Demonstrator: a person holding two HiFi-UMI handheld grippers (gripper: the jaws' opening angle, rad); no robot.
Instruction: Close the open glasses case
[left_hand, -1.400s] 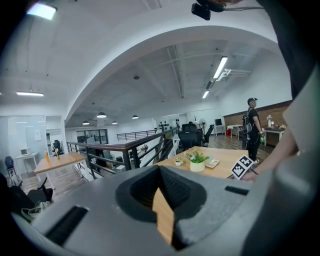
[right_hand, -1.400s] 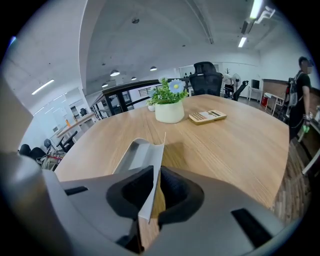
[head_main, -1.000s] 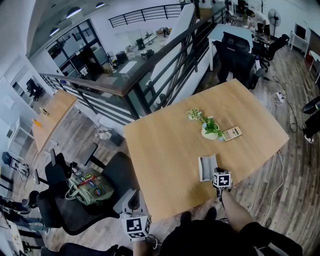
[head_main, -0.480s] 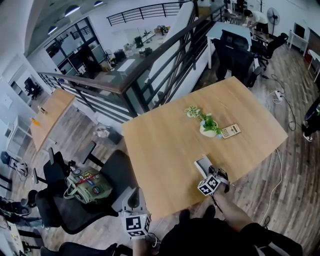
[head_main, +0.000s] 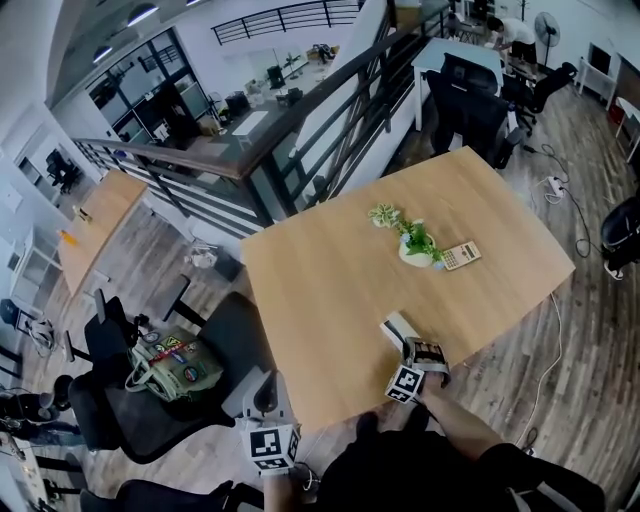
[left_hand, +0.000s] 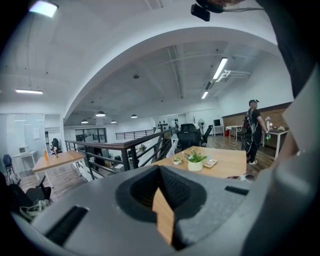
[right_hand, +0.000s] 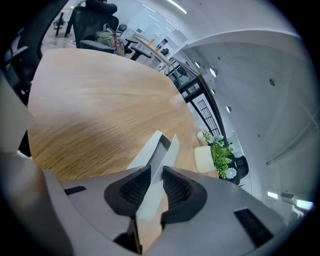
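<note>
Head view showed the wooden table (head_main: 330, 280) filling mid-frame, mostly bare. The left gripper (left_hand: 161, 173) hung off the near-left table edge, jaws together at the tips with nothing in them; likely parked there as not needed for this job. The right gripper (right_hand: 156, 176) sat over the near edge at the right, tilted down onto the glasses case (right_hand: 159, 149). Its jaws had just been opening and stood part-way apart, with the case running between them; the pads did not clearly press on it. Probably letting go after working the lid.

A potted plant (head_main: 413, 250) stood far of the case, well apart, and played no role. The case itself lay on the table by the near edge, its two shells in a narrow V, so the lid looked nearly down but a slit was left; I judged it not fully shut. A calculator (head_main: 461, 255) lay just right of the plant, untouched.
</note>
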